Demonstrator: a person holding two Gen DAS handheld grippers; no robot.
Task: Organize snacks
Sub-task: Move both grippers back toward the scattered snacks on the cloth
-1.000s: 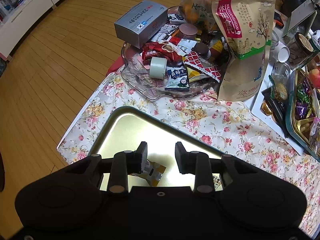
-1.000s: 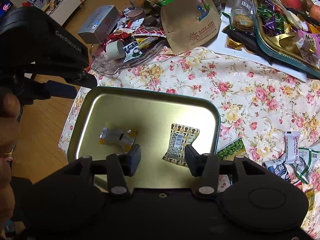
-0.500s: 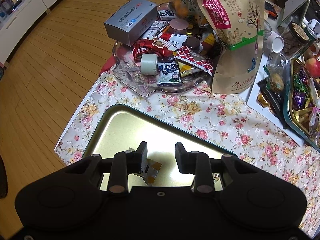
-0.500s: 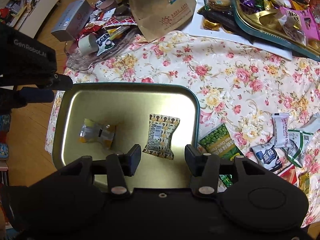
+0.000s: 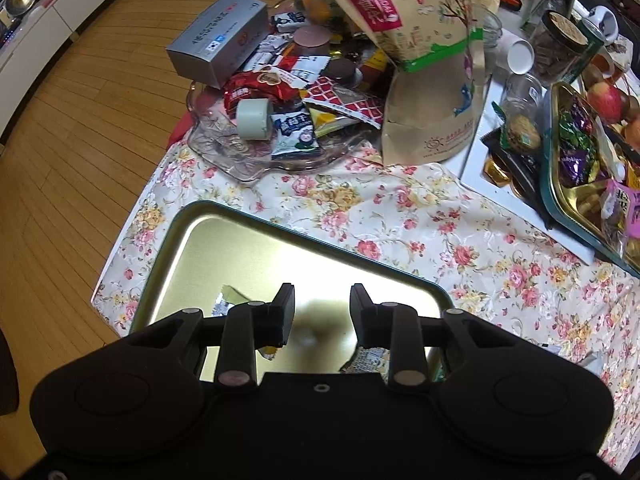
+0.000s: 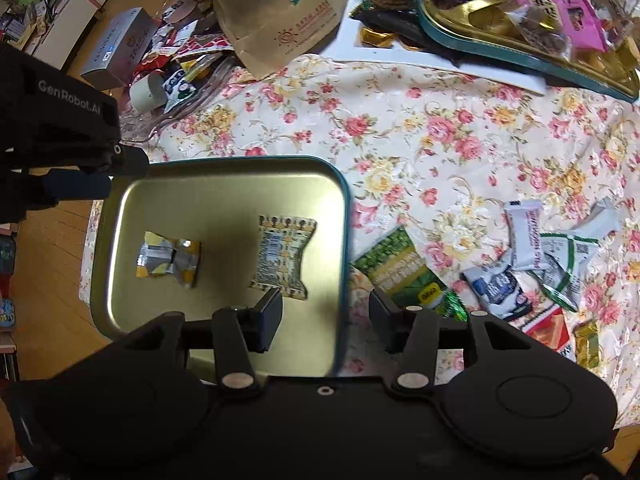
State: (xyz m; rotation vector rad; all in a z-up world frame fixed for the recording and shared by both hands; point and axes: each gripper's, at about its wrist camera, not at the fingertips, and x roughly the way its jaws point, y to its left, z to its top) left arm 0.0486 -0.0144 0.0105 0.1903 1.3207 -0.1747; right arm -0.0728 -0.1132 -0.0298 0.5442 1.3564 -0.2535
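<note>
both grippers' jaws apart and empty, left gripper [image 5: 322,314] and right gripper [image 6: 326,320] over gold tray [image 6: 224,184], two wrapped snacks [image 6: 168,258] inside

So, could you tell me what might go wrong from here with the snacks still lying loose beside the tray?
1. The right gripper straddles the tray rim; lowering could clip or tip it.
2. The green packet lies against that rim, leaving little room for the jaws.
3. The remaining packets overlap, so two may lift together.

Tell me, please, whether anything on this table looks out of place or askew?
Yes. Several snack packets lie scattered loose on the floral tablecloth, right of the gold metal tray, which holds only two wrapped snacks. The green packet lies skewed beside its rim.
</note>
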